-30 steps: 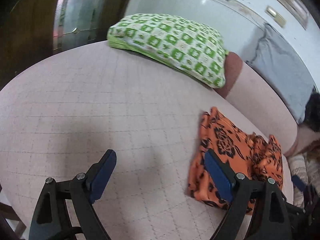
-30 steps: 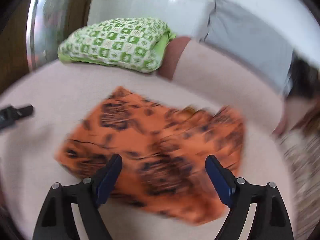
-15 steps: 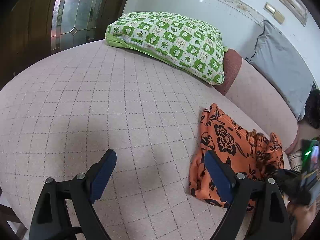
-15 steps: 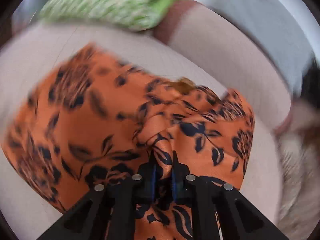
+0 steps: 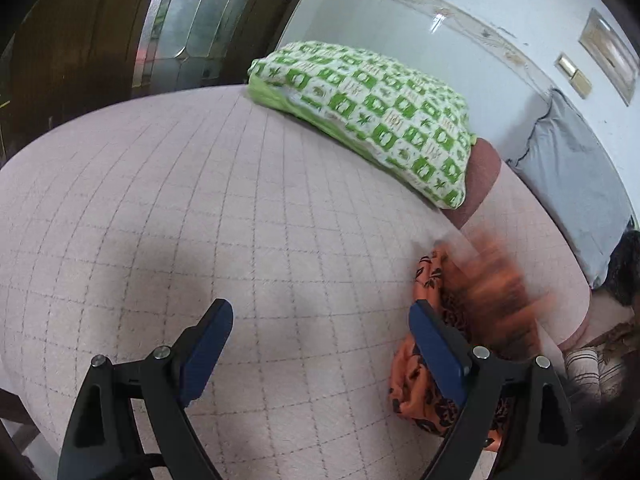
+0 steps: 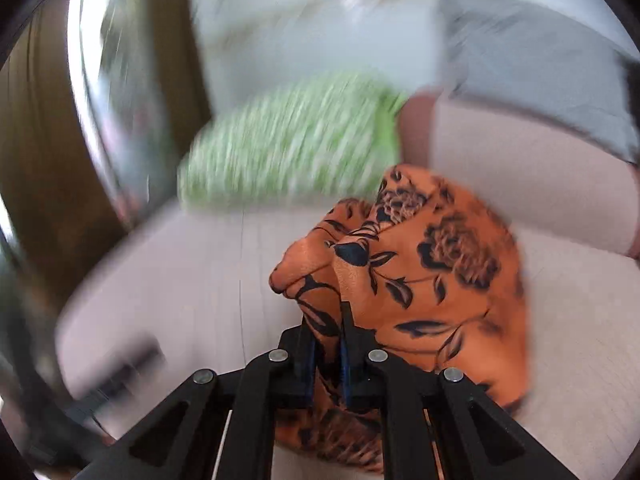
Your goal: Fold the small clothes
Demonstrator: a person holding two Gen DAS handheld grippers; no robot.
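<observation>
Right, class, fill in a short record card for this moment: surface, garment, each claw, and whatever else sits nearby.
surface: pink quilted cushion
garment: orange cloth with black flowers, bunched up
right claw: shut on the orange cloth, a fold pinched between its blue pads
left claw: open, holding nothing, over the cushion beside the cloth
nearby: green checked pillow at the far edge; grey pillow against the wall
image quality: right view blurred

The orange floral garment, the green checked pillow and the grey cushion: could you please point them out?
orange floral garment (image 6: 452, 264): right wrist view, bunched middle.
green checked pillow (image 5: 372, 116): left wrist view, top face.
grey cushion (image 5: 576, 176): left wrist view, front face.
</observation>
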